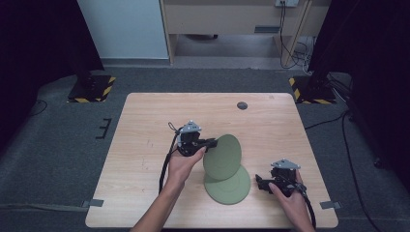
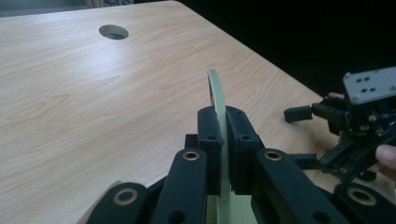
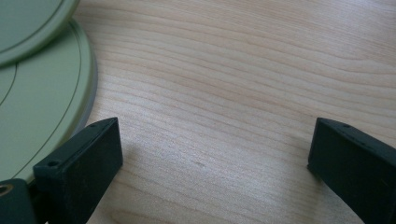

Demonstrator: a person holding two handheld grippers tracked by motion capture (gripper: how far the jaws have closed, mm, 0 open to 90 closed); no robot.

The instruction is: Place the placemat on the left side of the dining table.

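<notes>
A green plate [image 1: 222, 157] is tilted up on edge above the table, and my left gripper [image 1: 212, 143] is shut on its upper left rim. In the left gripper view the plate's pale rim [image 2: 215, 88] stands edge-on between the pressed pads of the left gripper [image 2: 223, 126]. A second green plate [image 1: 229, 186] lies flat on the wood just below the lifted one. My right gripper [image 1: 261, 182] rests low beside the flat plate's right edge, open with nothing between its jaws. In the right gripper view the flat plate [image 3: 42, 121] lies left of the right gripper [image 3: 215, 158], the lifted plate [image 3: 28, 23] above it.
The wooden table [image 1: 145, 145] has a round cable hole [image 1: 242, 105] near its far edge, also visible as a dark hole [image 2: 113, 31]. The right gripper [image 2: 301, 137] sits off to the right in the left gripper view. Dark floor and stands surround the table.
</notes>
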